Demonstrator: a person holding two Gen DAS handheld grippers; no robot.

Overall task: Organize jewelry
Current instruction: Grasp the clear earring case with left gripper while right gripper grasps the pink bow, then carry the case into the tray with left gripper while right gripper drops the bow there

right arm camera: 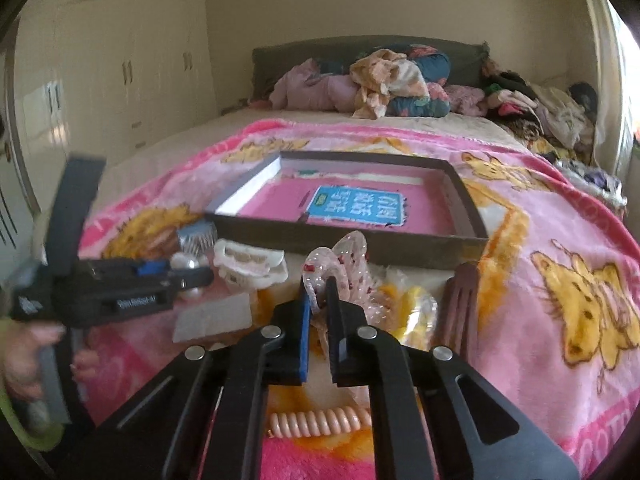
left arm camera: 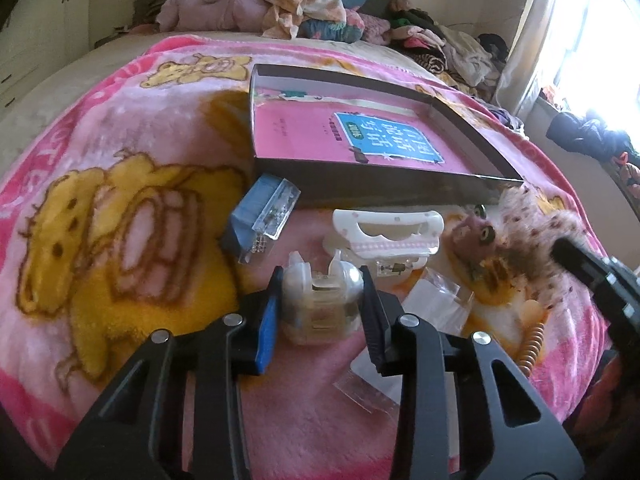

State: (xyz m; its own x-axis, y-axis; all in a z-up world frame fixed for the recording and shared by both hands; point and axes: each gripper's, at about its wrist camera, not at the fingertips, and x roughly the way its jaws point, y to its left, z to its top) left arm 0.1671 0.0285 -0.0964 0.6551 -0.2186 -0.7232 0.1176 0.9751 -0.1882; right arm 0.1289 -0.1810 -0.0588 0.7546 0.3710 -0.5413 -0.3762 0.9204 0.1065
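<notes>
Nothing is yet placed in the tray (left arm camera: 460, 120) at upper centre; only a pink book (left arm camera: 320, 136) with unreadable print is seen inside. A pearl clip (left arm camera: 320, 300) at lower centre is gripped by the left gripper (left arm camera: 320, 280), a clear dotted clip (right arm camera: 348, 264) by the right gripper (right arm camera: 318, 284). A white clip (left arm camera: 384, 232), comb (right arm camera: 460, 308) and coil (right arm camera: 320, 420) are left on the blanket (left arm camera: 120, 160).
</notes>
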